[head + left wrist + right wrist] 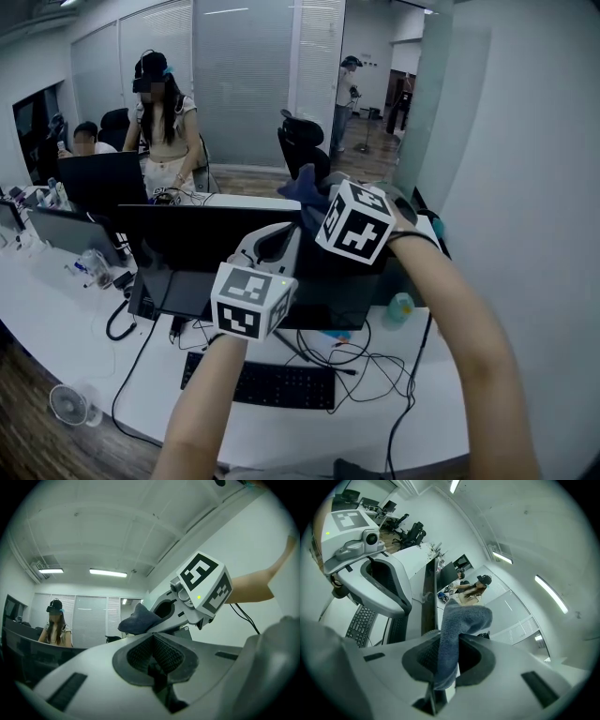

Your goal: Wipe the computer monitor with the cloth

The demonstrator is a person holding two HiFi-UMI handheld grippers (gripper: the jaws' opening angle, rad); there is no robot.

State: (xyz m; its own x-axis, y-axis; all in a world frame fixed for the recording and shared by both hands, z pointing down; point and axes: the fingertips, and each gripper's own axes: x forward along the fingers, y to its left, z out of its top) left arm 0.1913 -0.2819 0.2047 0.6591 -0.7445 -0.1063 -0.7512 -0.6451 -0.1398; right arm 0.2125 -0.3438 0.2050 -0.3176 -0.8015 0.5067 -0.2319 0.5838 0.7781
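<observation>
The black computer monitor (pixel 202 246) stands on the white desk (pixel 56 323), its top edge just below both raised grippers. My right gripper (pixel 317 204) is shut on a blue cloth (pixel 304 186), which sticks up from between its pads (pixel 423 656) in the right gripper view (pixel 461 623). The cloth hangs above the monitor's top edge (pixel 429 595). My left gripper (pixel 279 239) is beside it to the left, shut with nothing in it; its pads (pixel 164 654) meet. The left gripper view shows the right gripper's cube (pixel 206 587) and the cloth (pixel 139 620).
A black keyboard (pixel 272 382) and loose cables (pixel 370 361) lie on the desk in front of the monitor. A small fan (pixel 70 405) stands at the near left, a teal cup (pixel 400 307) at the right. A person (pixel 164 117) stands behind further monitors (pixel 98 183). A wall (pixel 525 187) is close on the right.
</observation>
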